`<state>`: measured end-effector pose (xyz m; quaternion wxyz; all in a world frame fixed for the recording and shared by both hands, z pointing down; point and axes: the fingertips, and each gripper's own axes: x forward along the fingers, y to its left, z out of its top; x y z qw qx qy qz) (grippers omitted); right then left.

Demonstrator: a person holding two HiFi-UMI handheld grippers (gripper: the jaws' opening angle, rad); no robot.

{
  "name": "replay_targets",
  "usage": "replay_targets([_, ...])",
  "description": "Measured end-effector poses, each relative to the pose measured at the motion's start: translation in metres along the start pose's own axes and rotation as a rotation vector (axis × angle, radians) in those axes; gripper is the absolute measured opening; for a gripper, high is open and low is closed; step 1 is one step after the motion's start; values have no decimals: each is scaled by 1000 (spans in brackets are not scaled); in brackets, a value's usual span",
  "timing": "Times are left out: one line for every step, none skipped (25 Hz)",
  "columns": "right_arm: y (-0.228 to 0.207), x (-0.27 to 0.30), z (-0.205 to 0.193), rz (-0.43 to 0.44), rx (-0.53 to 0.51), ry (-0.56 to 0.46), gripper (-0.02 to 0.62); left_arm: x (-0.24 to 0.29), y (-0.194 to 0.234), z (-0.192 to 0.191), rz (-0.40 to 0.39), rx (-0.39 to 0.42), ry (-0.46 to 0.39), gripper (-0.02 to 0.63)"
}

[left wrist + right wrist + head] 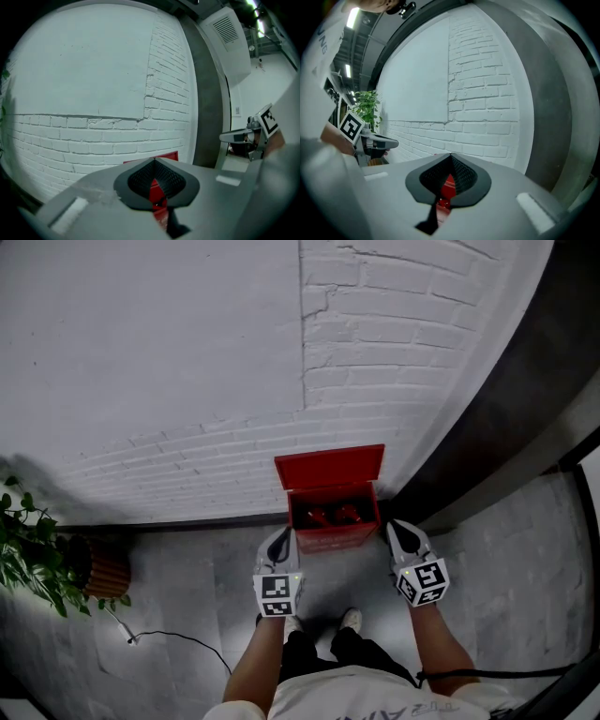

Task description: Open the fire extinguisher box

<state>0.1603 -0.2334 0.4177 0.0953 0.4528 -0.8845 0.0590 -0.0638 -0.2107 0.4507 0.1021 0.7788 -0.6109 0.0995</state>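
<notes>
Box: red metal fire extinguisher box (334, 517) on the grey floor (187, 577), against the far white brick wall (187, 381); red lid (329, 466) raised upright.
Left gripper (278, 542): just left of the box, jaws pressed together, empty.
Right gripper (401, 532): just right of it, jaws pressed together, empty.

We see flat, cool, fairly dim light on the white brick wall (187, 381) beyond the fingers, with no hard glare. The open red box (330, 498) just ahead of both fingertips is dark inside. A soft shadow stains the wall above the plant (28, 549), far left of the left gripper (278, 542). Ceiling strip lights (352, 18) burn bright high above the right gripper's fingers. Both gripper views bow the brick courses and go black at the corners. The grey metal nearest each lens is blurred.
</notes>
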Motion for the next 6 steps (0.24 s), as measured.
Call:
replay_targets([0, 1, 0, 0, 1, 0, 6, 0, 1, 1, 1, -1, 0, 5])
replay_targets([1, 1, 0, 1, 1, 0, 6, -1, 1, 1, 1, -1, -1, 5])
replay_targets([2, 1, 0, 2, 2, 1, 6, -1, 1, 1, 1, -1, -1, 5])
replay_targets([2, 2, 0, 3, 3, 1, 6, -2, 2, 2, 1, -2, -2, 5])
replay_targets([3, 2, 0, 5, 3, 1, 6, -2, 2, 2, 1, -3, -2, 5])
replay_targets([4, 3, 0, 6, 3, 1, 6, -3, 3, 1, 2, -3, -2, 5])
